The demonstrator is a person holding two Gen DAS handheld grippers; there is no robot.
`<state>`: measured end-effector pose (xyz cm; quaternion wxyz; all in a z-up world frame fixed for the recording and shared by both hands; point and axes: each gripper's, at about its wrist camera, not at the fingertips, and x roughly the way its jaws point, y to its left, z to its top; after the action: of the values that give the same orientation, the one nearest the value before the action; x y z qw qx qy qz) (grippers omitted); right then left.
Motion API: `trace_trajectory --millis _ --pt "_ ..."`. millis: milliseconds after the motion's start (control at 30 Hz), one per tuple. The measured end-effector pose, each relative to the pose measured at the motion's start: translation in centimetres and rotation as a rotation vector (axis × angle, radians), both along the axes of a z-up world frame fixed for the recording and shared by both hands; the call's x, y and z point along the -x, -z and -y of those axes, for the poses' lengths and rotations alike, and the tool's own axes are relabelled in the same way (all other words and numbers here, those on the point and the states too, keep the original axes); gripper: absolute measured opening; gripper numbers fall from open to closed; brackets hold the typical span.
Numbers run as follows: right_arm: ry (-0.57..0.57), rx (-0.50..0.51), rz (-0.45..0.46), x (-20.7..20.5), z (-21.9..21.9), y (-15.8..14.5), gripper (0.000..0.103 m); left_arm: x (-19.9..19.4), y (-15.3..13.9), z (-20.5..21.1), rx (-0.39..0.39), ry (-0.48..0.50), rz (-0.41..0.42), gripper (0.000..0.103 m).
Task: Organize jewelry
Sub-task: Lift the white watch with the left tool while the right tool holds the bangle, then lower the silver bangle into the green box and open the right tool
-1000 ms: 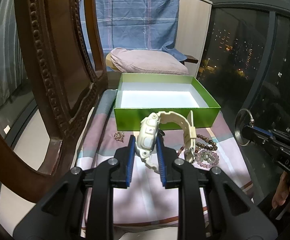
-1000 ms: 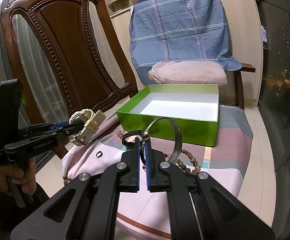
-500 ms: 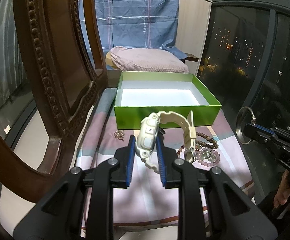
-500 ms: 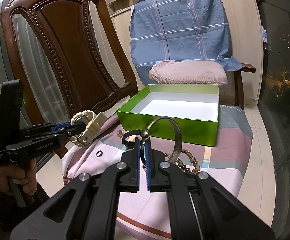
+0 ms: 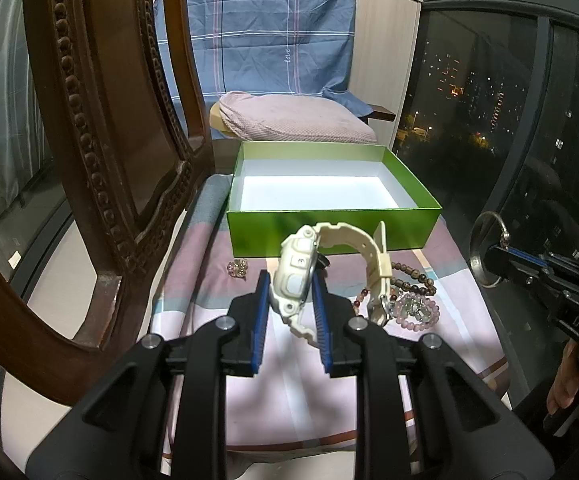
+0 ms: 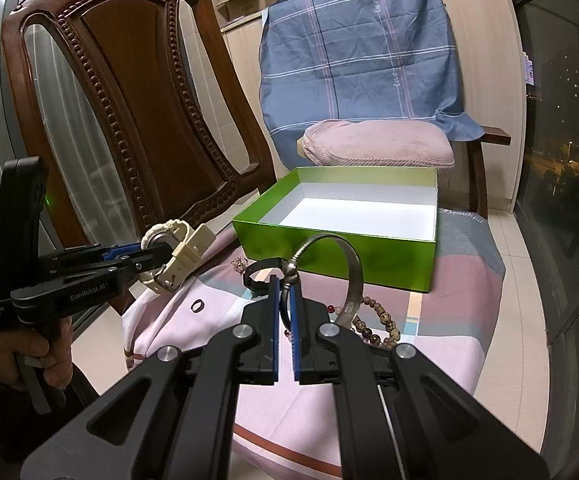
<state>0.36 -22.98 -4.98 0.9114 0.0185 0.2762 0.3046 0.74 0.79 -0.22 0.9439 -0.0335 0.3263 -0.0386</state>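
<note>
My left gripper is shut on the case of a cream watch, whose strap curls to the right above the cloth. From the right wrist view the same watch hangs in the left gripper at the left. My right gripper is shut on a silver bangle that arcs up to the right; the bangle shows at the far right of the left wrist view. An open green box with a white inside stands just beyond both, and nothing lies in it.
Beaded bracelets lie on the pink checked cloth, along with a small crystal piece, a black ring-like band and a small ring. A carved wooden chair back stands at the left. A cushioned chair draped in blue cloth stands behind.
</note>
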Motion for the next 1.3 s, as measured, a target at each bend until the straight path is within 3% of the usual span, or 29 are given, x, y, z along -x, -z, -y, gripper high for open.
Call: trace_trajectory --millis 633,933,1033,1233,1267,1300 --pt "0.021 -0.022 -0.011 -0.8 0.3 -0.4 0.005 -0.2 0.3 0.0 0.004 0.002 -0.008 0.021" --pt "0.047 -0.051 -0.019 -10.3 -0.6 -4.2 0.005 -0.2 0.5 0.0 0.008 0.028 -0.019 0.021" --pt "0.078 -0.036 -0.075 -15.3 -1.7 -3.3 0.005 -0.3 0.5 0.0 0.009 0.034 -0.025 0.021" --pt "0.196 0.054 -0.203 -21.5 -2.7 0.9 0.006 -0.1 0.2 -0.3 0.017 0.036 -0.02 0.021" --pt "0.225 0.065 -0.223 -22.1 -2.4 1.4 0.01 -0.2 0.3 -0.3 0.016 0.036 -0.022 0.021" --pt "0.246 0.06 -0.229 -22.2 -2.0 1.6 0.026 -0.4 0.4 -0.3 0.015 0.034 -0.024 0.021"
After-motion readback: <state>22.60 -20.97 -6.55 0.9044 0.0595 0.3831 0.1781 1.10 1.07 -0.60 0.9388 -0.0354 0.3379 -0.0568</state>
